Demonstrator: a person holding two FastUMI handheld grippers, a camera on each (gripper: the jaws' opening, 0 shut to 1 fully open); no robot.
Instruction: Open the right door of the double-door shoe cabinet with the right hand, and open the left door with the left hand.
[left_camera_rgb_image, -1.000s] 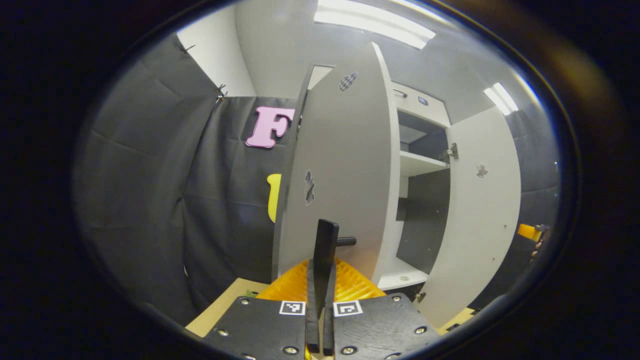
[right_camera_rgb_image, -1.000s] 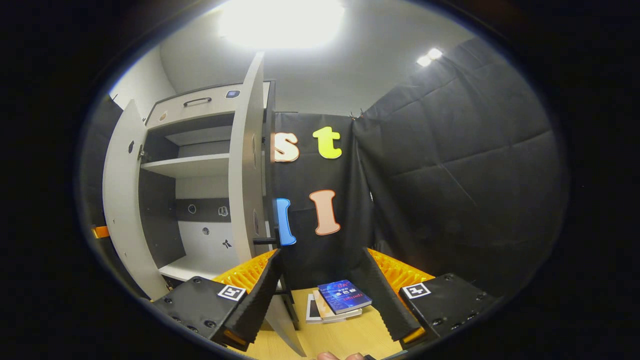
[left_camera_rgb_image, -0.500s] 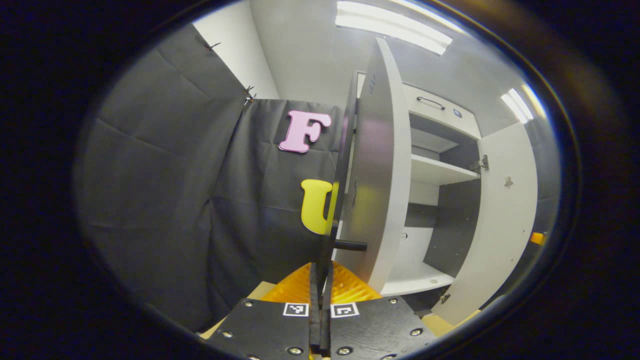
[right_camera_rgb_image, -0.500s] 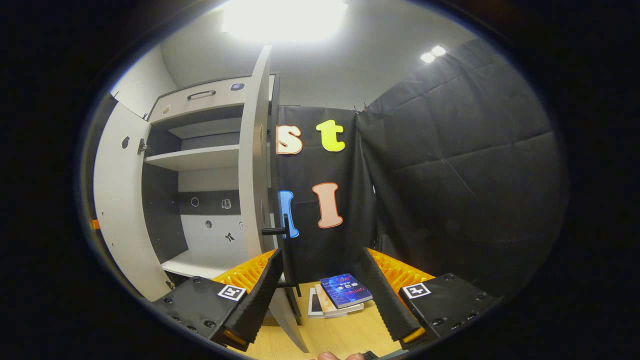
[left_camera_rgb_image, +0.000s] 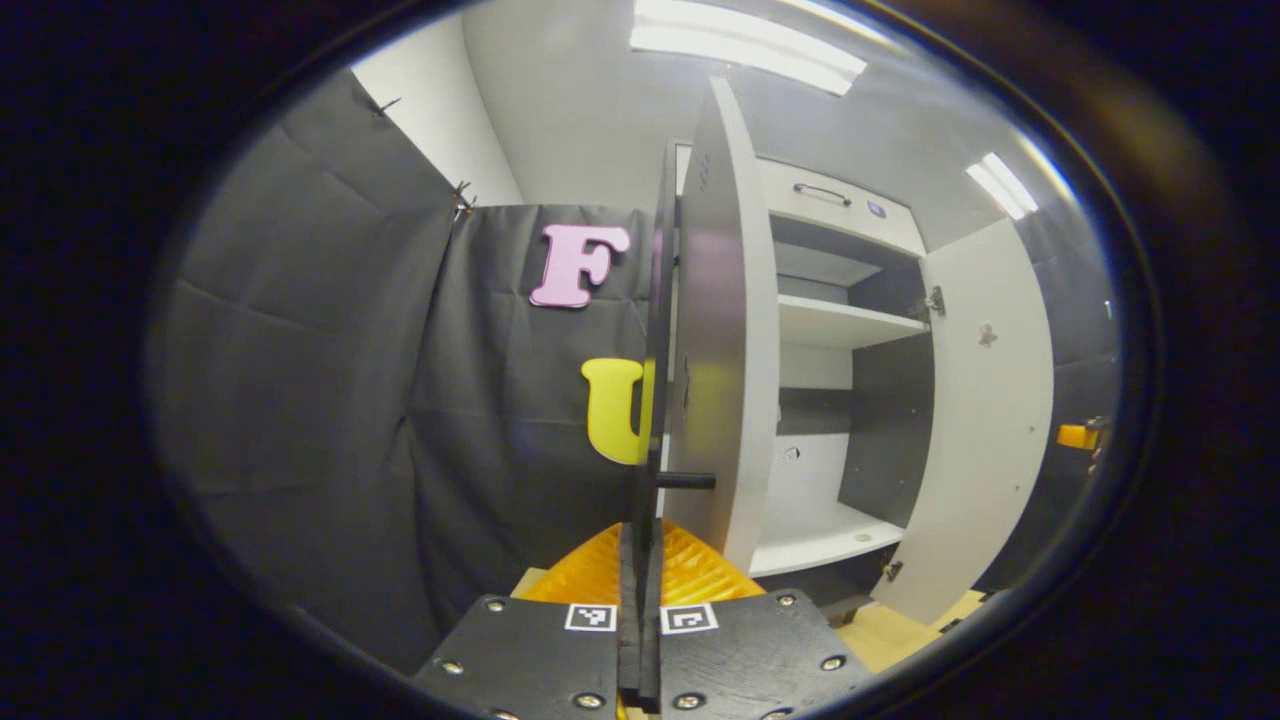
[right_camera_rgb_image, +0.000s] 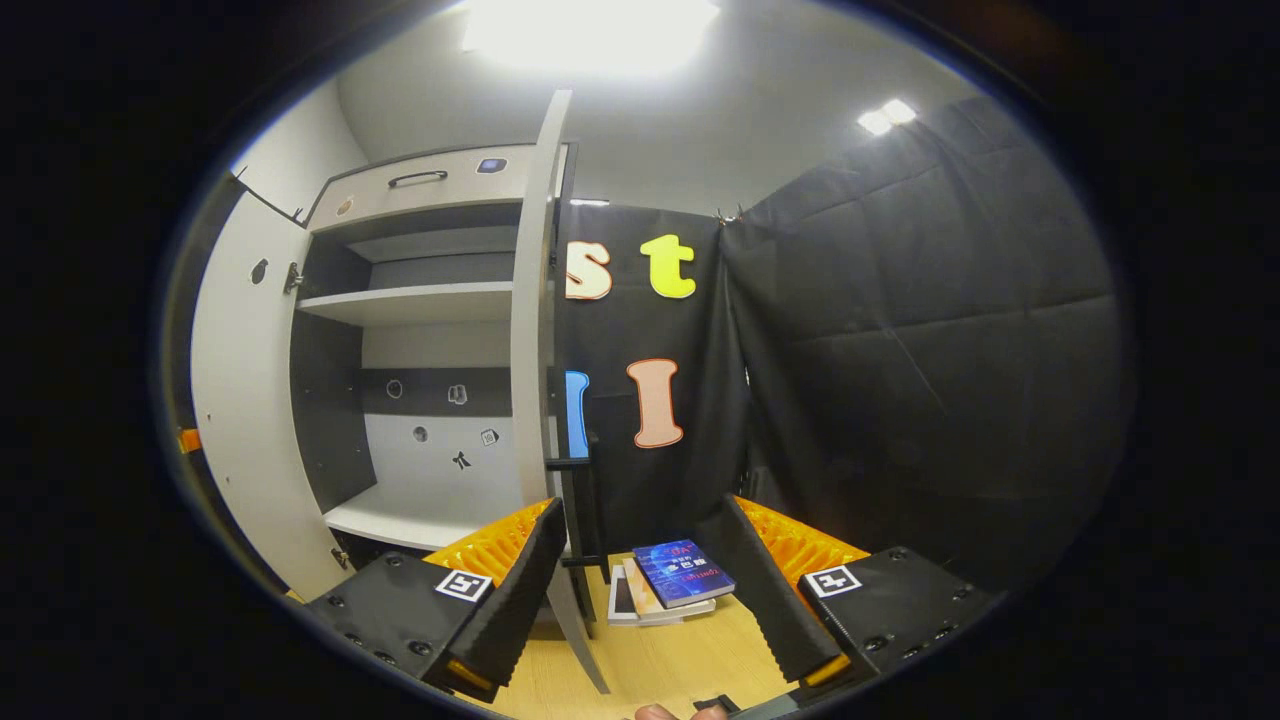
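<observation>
The books on the floor are partly hidden behind the right door.

Left gripper has its jaws pinched tight together, pointing straight ahead; right gripper hangs with fingers spread wide apart.

We see a light wooden floor running along the foot of the booth. On it lies a small stack of books, a blue-covered one on top, and the white shoe cabinet stands on it too, its shelves bare.
</observation>
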